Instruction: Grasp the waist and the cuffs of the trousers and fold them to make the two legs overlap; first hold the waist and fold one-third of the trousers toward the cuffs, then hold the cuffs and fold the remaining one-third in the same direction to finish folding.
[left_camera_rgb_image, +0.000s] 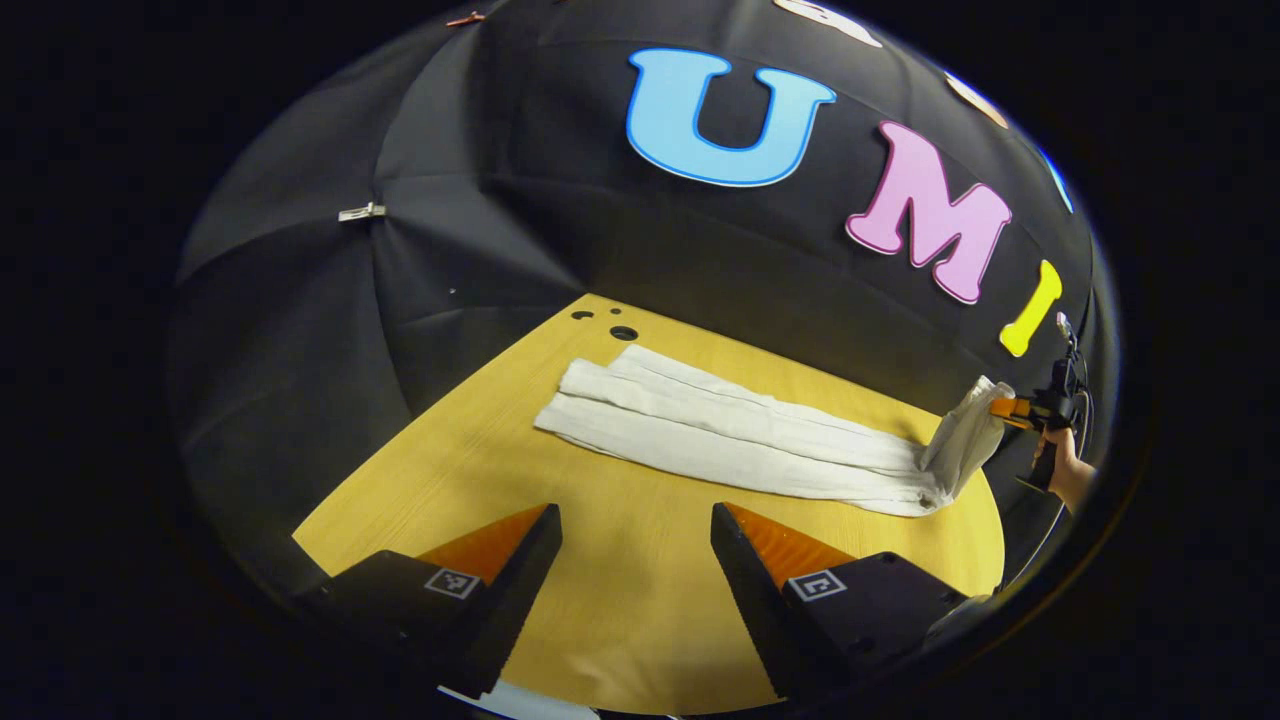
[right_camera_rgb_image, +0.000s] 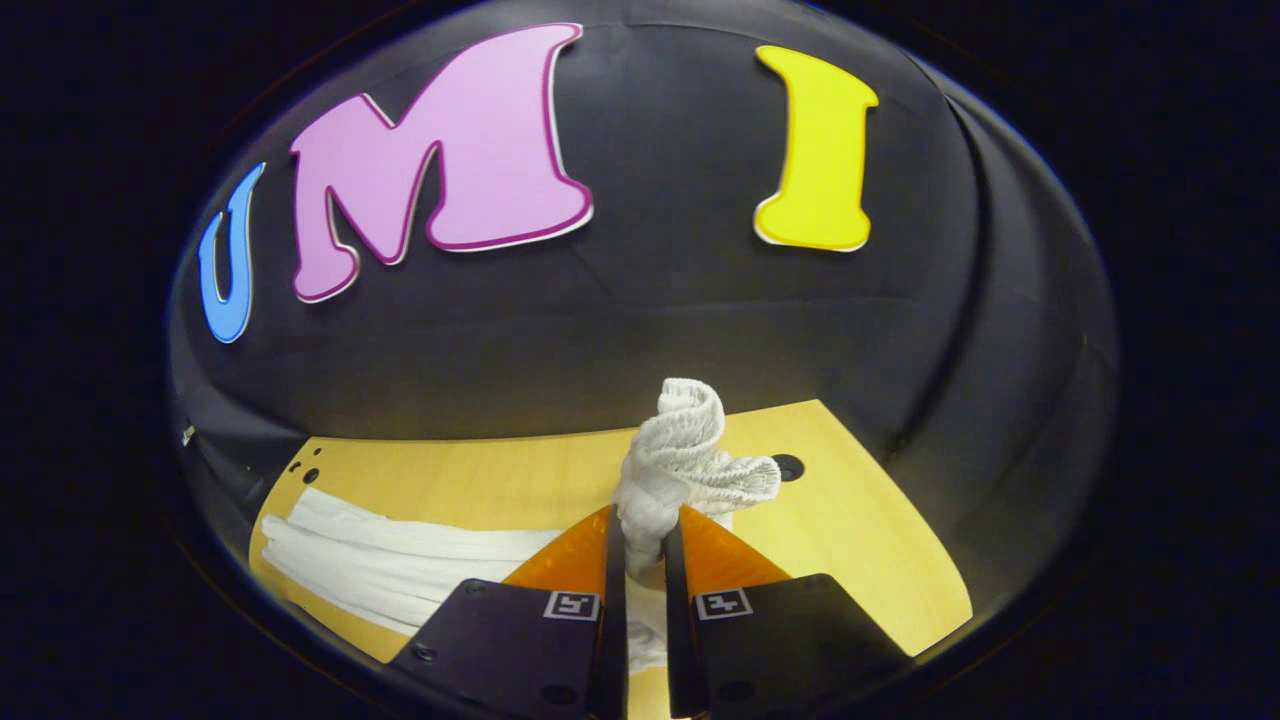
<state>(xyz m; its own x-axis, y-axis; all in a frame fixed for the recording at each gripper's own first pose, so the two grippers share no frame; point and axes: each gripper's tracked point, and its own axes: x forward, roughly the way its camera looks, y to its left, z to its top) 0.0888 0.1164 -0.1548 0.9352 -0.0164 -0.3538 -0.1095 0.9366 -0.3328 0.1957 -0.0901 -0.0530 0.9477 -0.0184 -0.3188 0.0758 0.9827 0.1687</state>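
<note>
Trousers (right_camera_rgb_image: 400, 560) near end hidden behind right claw (right_camera_rgb_image: 643, 545); hand (left_camera_rgb_image: 1068, 470) cut by view edge

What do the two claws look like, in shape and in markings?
The left claw has two wedge-shaped fingers that taper to blunt tips, each on a dark block carrying a small square black-and-white tag. The right claw is built the same way, with a tag on each block. In the left gripper view, a dark cable runs by the right claw.

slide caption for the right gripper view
Right hand-held gripper pinches white knit trousers' bunched end above yellow wooden table.
</note>
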